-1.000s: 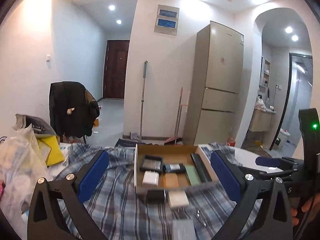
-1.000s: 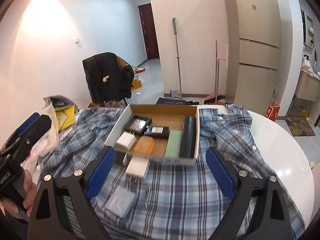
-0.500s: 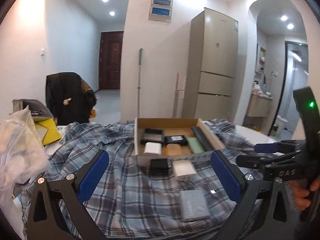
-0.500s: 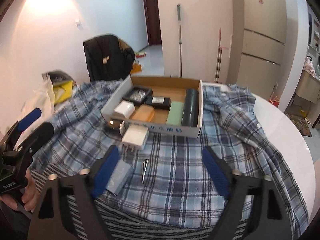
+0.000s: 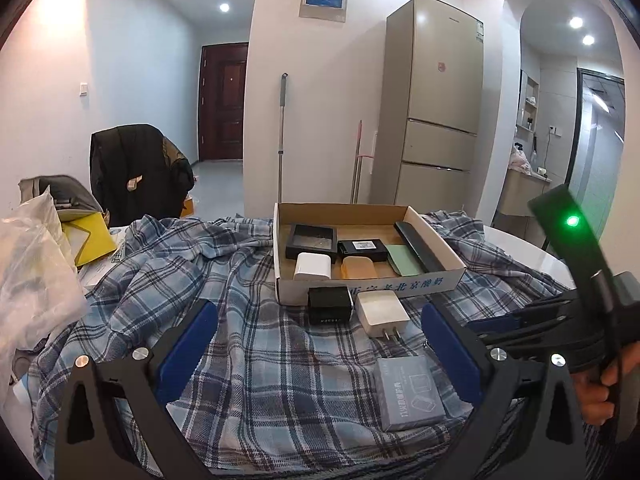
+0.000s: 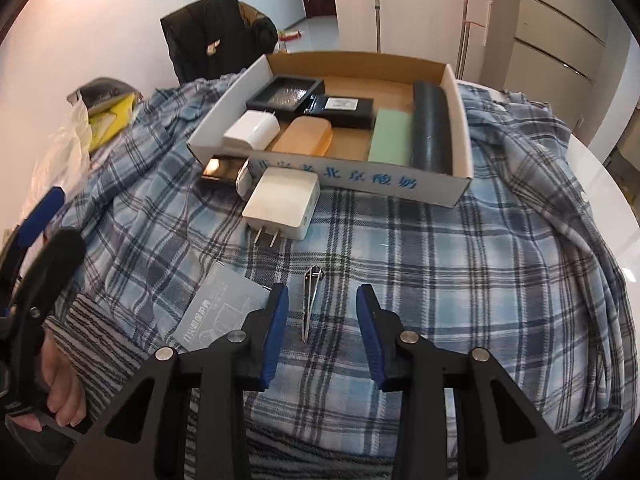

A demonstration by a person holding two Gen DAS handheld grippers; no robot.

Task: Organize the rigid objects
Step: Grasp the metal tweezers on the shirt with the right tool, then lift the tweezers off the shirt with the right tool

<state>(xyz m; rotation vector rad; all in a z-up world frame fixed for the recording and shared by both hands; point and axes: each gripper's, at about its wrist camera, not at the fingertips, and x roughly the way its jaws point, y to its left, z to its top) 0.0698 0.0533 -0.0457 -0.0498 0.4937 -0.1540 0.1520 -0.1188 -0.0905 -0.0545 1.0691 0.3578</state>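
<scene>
A shallow cardboard box (image 6: pixel 360 186) on a plaid cloth holds a white charger, an orange case, a green block, a dark bar and black boxes. In front of it lie a white plug adapter (image 6: pixel 282 204), a black adapter (image 6: pixel 222 168), a grey packet (image 6: pixel 218 314) and a slim metal clip (image 6: pixel 311 300). My right gripper (image 6: pixel 322 314) points steeply down over the clip. Its jaws are closing with the clip between them, and the pads stand apart from it. My left gripper (image 5: pixel 320 340) hangs wide open and empty, facing the black adapter (image 5: pixel 330 304) and the white one (image 5: pixel 382 312).
A clear plastic bag (image 5: pixel 36 280) and a yellow item sit at the table's left. The white round table edge (image 6: pixel 600 184) shows at the right. A chair with a dark jacket (image 5: pixel 132 168), a fridge and a mop stand behind.
Both grippers have sunk toward the cloth. The right one has tipped downward over the metal clip, and its jaws have narrowed from wide apart to close on either side of it.
</scene>
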